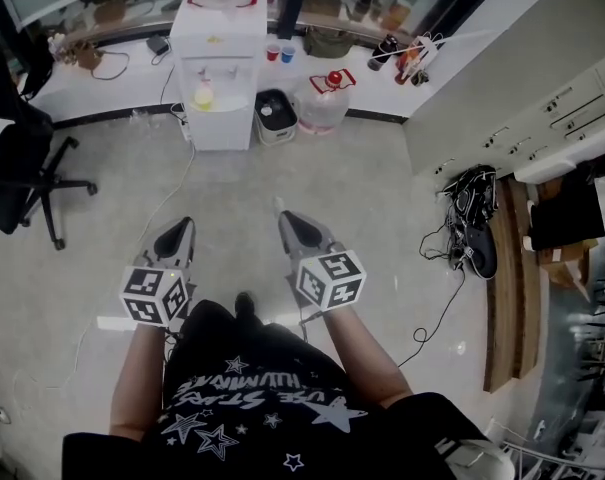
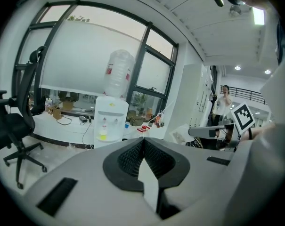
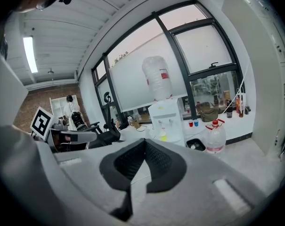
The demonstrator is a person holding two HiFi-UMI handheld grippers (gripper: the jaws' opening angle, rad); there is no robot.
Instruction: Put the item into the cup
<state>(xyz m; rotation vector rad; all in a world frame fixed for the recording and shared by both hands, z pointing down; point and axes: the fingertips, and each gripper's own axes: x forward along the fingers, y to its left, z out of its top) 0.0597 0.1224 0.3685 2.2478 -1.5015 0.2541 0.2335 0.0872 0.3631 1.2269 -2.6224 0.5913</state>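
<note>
Well left of the water dispenser [image 1: 219, 78] stands a black office chair [image 1: 22, 173]. The left gripper [image 1: 185, 224] hangs over the floor, well short of the dispenser and pointing toward it. In its own view the jaws are pressed together at the tips with nothing between them. Beside it, the right gripper [image 1: 283, 217] points the same way, its jaws likewise closed on nothing. Just right of the dispenser, on the white ledge [image 1: 112, 83] behind it, stand a red cup [image 1: 273, 53] and a blue cup [image 1: 288, 54], side by side and well apart from both grippers. Right of the dispenser, on the floor, sits a water jug [image 1: 322, 103] with a red cap. I cannot tell which thing is the item.
</note>
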